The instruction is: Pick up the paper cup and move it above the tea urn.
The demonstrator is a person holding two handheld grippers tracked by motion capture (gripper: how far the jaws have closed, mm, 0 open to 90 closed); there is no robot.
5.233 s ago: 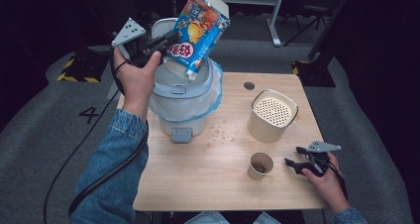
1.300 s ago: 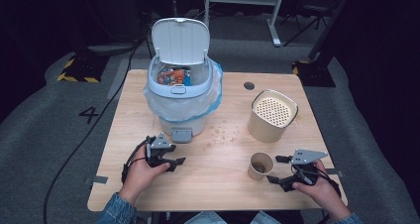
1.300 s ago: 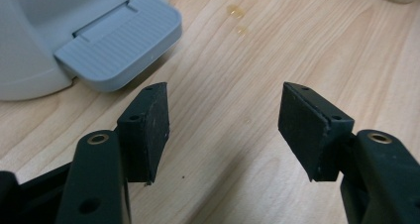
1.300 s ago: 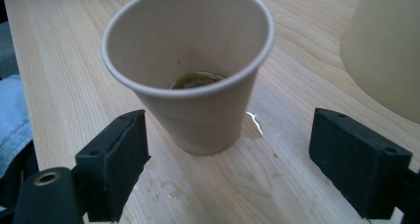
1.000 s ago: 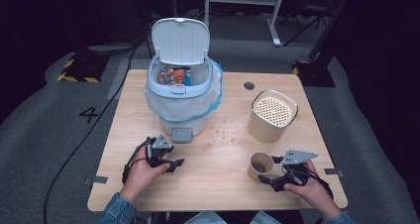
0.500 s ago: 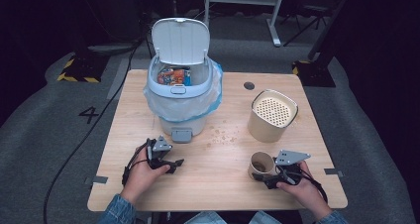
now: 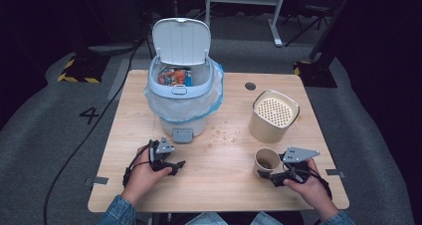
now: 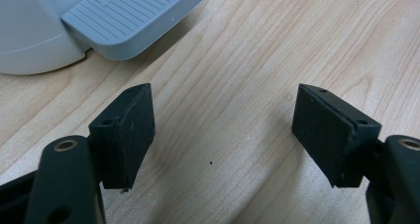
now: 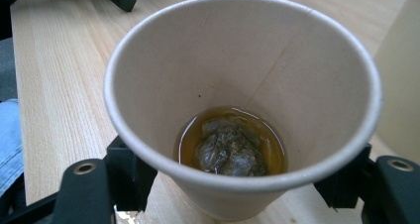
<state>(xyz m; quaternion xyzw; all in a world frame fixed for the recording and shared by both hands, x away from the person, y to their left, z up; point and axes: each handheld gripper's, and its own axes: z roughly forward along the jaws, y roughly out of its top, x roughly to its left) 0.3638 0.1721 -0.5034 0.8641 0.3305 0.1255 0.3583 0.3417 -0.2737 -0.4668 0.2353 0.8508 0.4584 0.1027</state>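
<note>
A paper cup stands upright near the table's front right. In the right gripper view the cup holds a wet tea bag in a little brown liquid. My right gripper has just been closing, and its jaws now press on both sides of the cup low down. My left gripper rests on the table in front of the bin. Its jaws have just been opening and stand wide apart over bare wood with nothing between them.
A white pedal bin with a blue liner stands with its lid up, a snack bag inside, and its grey pedal just ahead of my left gripper. A beige canister stands behind the cup. Crumbs lie mid-table.
My right gripper has slid left to the paper cup and closed around it. My left hand has stayed in place. The snack bag, held over the bin in the oldest frame, now lies inside it.
</note>
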